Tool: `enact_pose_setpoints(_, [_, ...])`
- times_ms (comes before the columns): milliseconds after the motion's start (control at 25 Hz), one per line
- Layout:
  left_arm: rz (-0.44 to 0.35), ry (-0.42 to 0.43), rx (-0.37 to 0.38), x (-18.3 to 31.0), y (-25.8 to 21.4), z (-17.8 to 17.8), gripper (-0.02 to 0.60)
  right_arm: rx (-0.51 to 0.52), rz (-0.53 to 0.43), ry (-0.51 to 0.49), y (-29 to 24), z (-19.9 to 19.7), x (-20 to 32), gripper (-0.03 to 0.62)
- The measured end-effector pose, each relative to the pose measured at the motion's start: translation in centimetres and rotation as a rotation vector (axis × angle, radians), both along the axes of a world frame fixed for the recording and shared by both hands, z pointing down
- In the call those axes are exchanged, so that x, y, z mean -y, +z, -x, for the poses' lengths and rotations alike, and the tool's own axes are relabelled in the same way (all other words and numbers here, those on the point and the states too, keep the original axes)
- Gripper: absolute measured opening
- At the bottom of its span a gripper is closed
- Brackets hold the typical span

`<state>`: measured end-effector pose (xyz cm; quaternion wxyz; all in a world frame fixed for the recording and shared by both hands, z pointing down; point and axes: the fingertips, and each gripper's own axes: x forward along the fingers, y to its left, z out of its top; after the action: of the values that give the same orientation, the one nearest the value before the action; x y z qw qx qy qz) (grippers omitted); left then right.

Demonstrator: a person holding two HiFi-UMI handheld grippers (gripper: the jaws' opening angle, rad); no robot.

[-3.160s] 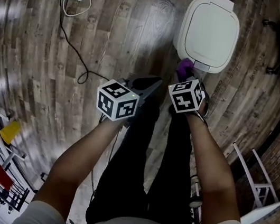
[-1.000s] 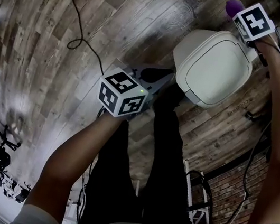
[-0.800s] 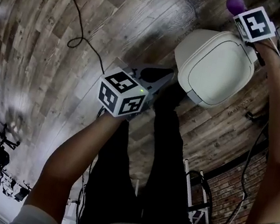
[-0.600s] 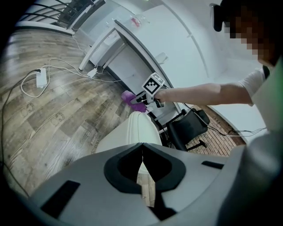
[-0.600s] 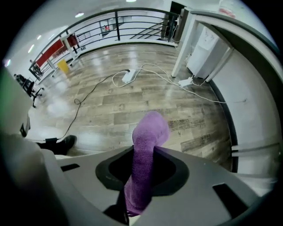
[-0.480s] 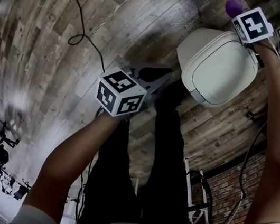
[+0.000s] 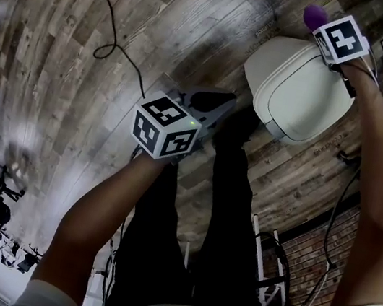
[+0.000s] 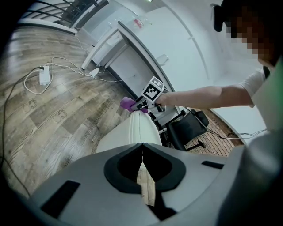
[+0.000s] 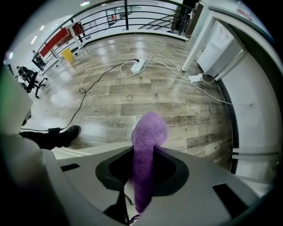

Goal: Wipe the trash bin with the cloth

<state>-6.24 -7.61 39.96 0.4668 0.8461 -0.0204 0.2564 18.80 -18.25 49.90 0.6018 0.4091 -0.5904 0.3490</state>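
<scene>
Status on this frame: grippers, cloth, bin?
Right gripper shut on purple cloth, at far edge of trash bin. Left gripper shut, empty, short of the bin. Nothing in the way.

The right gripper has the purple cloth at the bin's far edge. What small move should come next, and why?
Probably press the cloth down onto the trash bin lid and draw it toward the person. The right gripper is shut on the cloth at the lid's far rim, and the lid's broad top lies nearer.
</scene>
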Motion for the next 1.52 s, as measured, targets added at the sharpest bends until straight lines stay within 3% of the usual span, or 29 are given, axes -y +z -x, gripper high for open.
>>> enact_pose_setpoints(320, [-0.001,0.001,-0.011,0.2,-0.5,0.9,0.004,0.016,-0.031,-0.015,-1.0,2.6,0.2,0.098])
enact_pose_setpoints(520, [0.001,0.003,-0.012,0.0,-0.6,1.8,0.003,0.137,-0.012,-0.029,-1.1,7.8,-1.3,0.098])
enact_pose_setpoints(920, [-0.001,0.021,-0.005,0.0,-0.9,4.4,0.003,0.180,0.031,-0.016,-1.1,13.1,-3.9,0.098])
enact_pose_setpoints(1160, [-0.003,0.031,-0.007,0.0,-1.6,5.4,0.003,0.145,0.065,-0.048,-1.2,15.6,-6.5,0.098])
enact_pose_setpoints(1320, [0.002,0.040,-0.001,-0.2,-1.8,6.3,0.004,0.124,-0.015,-0.116,-2.0,17.6,-5.7,0.098])
enact_pose_setpoints(1520, [0.001,0.055,-0.001,-0.3,-1.9,6.8,0.004,0.122,-0.022,-0.117,-2.0,20.0,-6.9,0.098])
